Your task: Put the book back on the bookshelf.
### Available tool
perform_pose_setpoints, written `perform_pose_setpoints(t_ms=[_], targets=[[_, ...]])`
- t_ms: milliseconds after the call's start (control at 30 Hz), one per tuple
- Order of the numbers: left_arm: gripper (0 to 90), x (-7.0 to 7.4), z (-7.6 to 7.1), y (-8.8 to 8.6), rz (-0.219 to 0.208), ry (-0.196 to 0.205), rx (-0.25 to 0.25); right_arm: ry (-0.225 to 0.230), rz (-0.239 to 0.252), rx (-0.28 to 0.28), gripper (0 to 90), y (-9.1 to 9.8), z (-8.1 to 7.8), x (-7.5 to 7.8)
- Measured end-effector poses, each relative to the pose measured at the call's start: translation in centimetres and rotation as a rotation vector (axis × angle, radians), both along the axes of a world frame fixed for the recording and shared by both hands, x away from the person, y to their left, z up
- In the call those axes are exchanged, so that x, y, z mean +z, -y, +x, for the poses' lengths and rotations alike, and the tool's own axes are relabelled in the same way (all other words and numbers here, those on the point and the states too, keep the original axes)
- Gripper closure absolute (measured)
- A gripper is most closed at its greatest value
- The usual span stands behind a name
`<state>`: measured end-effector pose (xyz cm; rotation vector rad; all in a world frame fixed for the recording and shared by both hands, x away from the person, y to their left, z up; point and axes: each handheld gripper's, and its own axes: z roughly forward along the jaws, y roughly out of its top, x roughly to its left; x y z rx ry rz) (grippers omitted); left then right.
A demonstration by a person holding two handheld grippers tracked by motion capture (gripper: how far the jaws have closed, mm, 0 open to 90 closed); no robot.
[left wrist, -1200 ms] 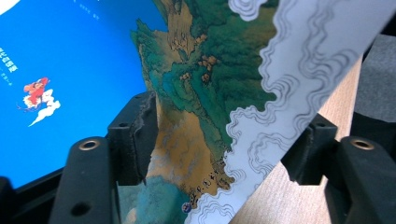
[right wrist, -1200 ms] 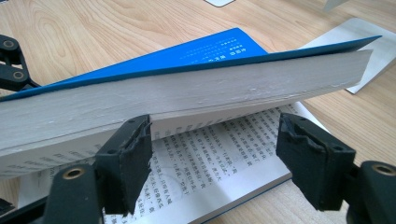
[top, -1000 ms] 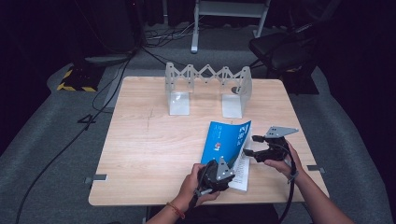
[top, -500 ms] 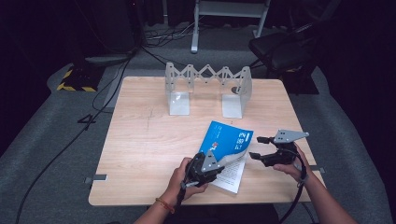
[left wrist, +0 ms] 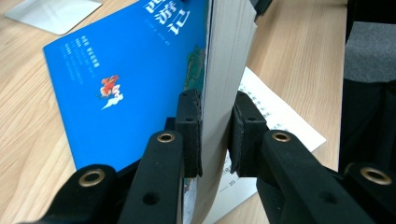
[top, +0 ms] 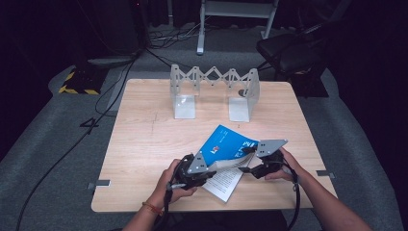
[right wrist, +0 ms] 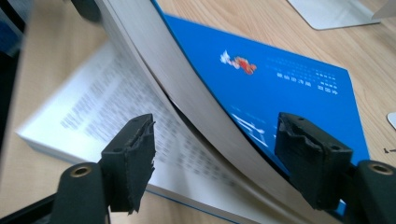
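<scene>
A: Where is the blue book (top: 230, 147) right now?

B: On the near half of the table (top: 144, 139), lying slantwise between the two hands. From above, its long axis runs from about seven o'clock to one o'clock. The lower pages (top: 225, 182) lie flat on the wood, and the blue cover with a thick wad of pages is lifted off them.

A: Who has hold of it?

B: The left gripper (left wrist: 215, 135). Its jaws are clenched on the raised wad of pages (left wrist: 224, 70), one pad on each face, with the page edges rising straight up at twelve o'clock in the left gripper view.

A: And the right gripper (right wrist: 215, 156)?

B: Its jaws stand wide and grasp nothing. They have just been closing a little, and the curved wad passes between them without either pad touching it.

A: So which way does the book lie from those jaws?

B: In the right gripper view, the page edges (right wrist: 187, 88) sweep from eleven o'clock down to five o'clock, crossing the gap on a slant. The cover lies toward the pad at three o'clock, the flat printed pages toward the one at nine o'clock.

A: What does the next move hang on, then?

B: I'd judge the right jaws need only close across that slanting wad. The right hand is the nearer to its free edge.
</scene>
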<state>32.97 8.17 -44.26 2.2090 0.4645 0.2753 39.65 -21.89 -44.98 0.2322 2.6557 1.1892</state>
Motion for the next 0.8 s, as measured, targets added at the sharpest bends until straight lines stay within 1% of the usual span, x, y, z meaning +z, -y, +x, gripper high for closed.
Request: perform_pose_setpoints(t_ms=[33,67,100,133,167,200,233,267,300,333,367,433,467,500,533,567,600,633,667,700,733,767,800], targets=[[75.8,0.0,0.1,-0.4,-0.004,-0.007,-0.005,0.0,-0.006,-0.001,29.5,-0.2,0.2,-0.2],[75.5,0.0,0.3,-1.1,0.012,0.002,-0.022,0.031,-0.039,-0.013,31.8,-0.6,0.5,-0.5],[75.5,0.1,0.4,-1.5,0.013,0.003,-0.023,0.056,-0.069,-0.028,33.6,-0.8,0.7,-0.7],[75.4,0.1,0.5,-1.8,0.003,-0.001,-0.019,0.08,-0.085,-0.037,34.0,-0.8,0.9,-0.9],[75.4,0.2,0.7,-2.3,-0.01,-0.002,-0.014,0.089,-0.091,-0.047,36.9,-0.8,1.1,-1.0],[75.4,0.3,0.8,-2.6,-0.012,0.0,-0.013,0.094,-0.071,-0.062,40.2,-0.6,1.4,-1.1],[75.3,0.3,0.8,-2.6,-0.012,0.0,-0.013,0.094,-0.071,-0.062,40.2,-0.6,1.4,-1.1],[75.4,0.5,1.0,-3.0,-0.014,0.0,-0.015,0.078,-0.013,-0.063,47.0,-0.1,1.8,-1.0],[75.4,0.6,1.1,-3.4,-0.022,-0.003,-0.013,0.078,-0.013,-0.063,47.0,-0.1,1.8,-1.0],[75.2,0.7,1.3,-3.8,-0.026,-0.008,-0.013,0.072,0.018,-0.064,48.8,0.2,1.9,-0.9],[74.5,0.6,1.5,-4.0,-0.031,-0.018,-0.01,0.073,0.036,-0.055,50.8,0.3,1.9,-0.8],[72.6,0.5,1.5,-4.1,-0.023,-0.027,0.001,0.091,0.018,-0.047,55.4,0.0,1.6,-0.9],[67.2,0.5,1.4,-4.1,-0.017,-0.034,0.011,0.127,-0.008,-0.039,58.0,-0.5,1.1,-0.9],[67.2,0.4,1.1,-4.0,0.002,-0.03,0.03,0.127,-0.008,-0.039,58.0,-0.5,1.1,-0.9],[60.5,0.4,0.8,-3.8,0.015,-0.026,0.044,0.134,-0.011,-0.045,58.6,-0.6,0.9,-0.9],[57.8,0.3,0.4,-3.5,0.023,-0.023,0.048,0.135,-0.013,-0.05,59.0,-0.8,0.8,-0.9],[48.8,0.3,0.1,-3.1,0.04,-0.015,0.058,0.146,-0.023,-0.049,59.5,-1.1,0.7,-0.8],[48.8,0.2,-0.2,-2.7,0.053,-0.011,0.071,0.146,-0.023,-0.049,59.5,-1.1,0.7,-0.8],[46.6,0.2,-0.4,-2.3,0.063,-0.008,0.08,0.15,-0.028,-0.05,59.7,-1.2,0.6,-0.8],[43.5,0.2,-0.6,-1.8,0.053,-0.012,0.091,0.157,-0.035,-0.049,59.7,-1.4,0.5,-0.7],[39.5,0.2,-0.8,-1.0,0.067,-0.001,0.134,0.162,-0.043,-0.06,59.8,-1.7,0.3,-0.6],[38.4,0.2,-0.8,-1.0,0.067,-0.001,0.134,0.162,-0.043,-0.06,59.8,-1.7,0.3,-0.6],[35.6,0.2,-0.7,-0.4,0.087,0.003,0.152,0.164,-0.048,-0.074,60.2,-2.1,0.1,-0.4]])
